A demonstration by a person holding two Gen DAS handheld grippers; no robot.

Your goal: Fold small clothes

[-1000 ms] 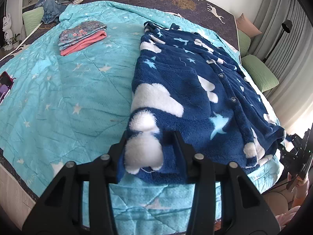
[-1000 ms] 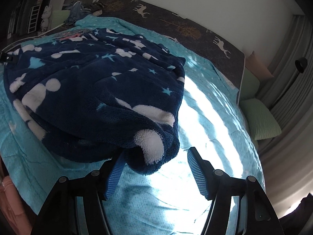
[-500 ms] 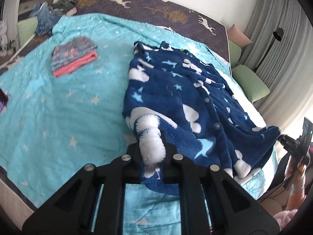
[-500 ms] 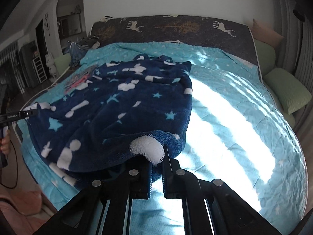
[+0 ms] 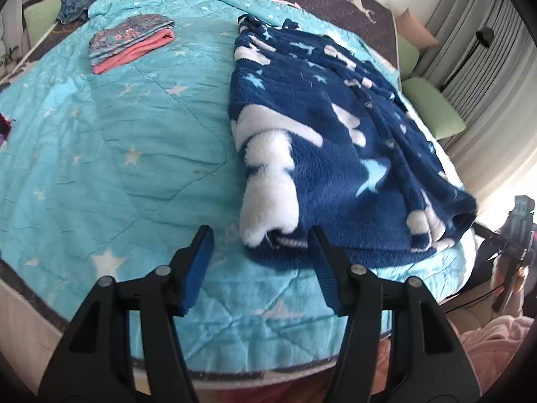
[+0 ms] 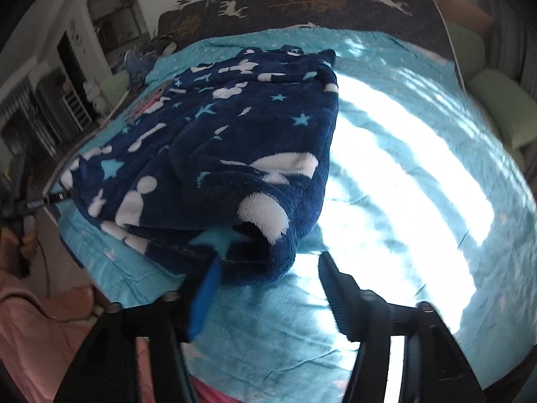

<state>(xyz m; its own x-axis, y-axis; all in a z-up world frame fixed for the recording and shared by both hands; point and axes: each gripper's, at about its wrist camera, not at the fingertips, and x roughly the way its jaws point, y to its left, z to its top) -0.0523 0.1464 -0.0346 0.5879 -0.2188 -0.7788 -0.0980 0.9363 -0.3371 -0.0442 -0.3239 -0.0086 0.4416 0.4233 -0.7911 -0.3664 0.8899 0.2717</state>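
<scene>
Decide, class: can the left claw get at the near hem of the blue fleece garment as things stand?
Probably yes. The left claw is open after letting go, the blue fleece garment lies flat just ahead on the quilt, and nothing sits between.

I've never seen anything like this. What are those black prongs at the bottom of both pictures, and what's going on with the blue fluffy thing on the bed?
No robot here: a person holds a two-pronged tool in each hand, each with a wide-angle camera looking along its prongs. One picture comes from the left tool, the other from the right tool. Both look down on a turquoise bedspread where a blue fleece garment with white clouds and stars lies. Each tool's jaws have just been opening and now stand apart; the garment's near edge lies just ahead of them on the bed, not pinched. A folded pile of clothes sits farther back. The job is folding small clothes.
</scene>
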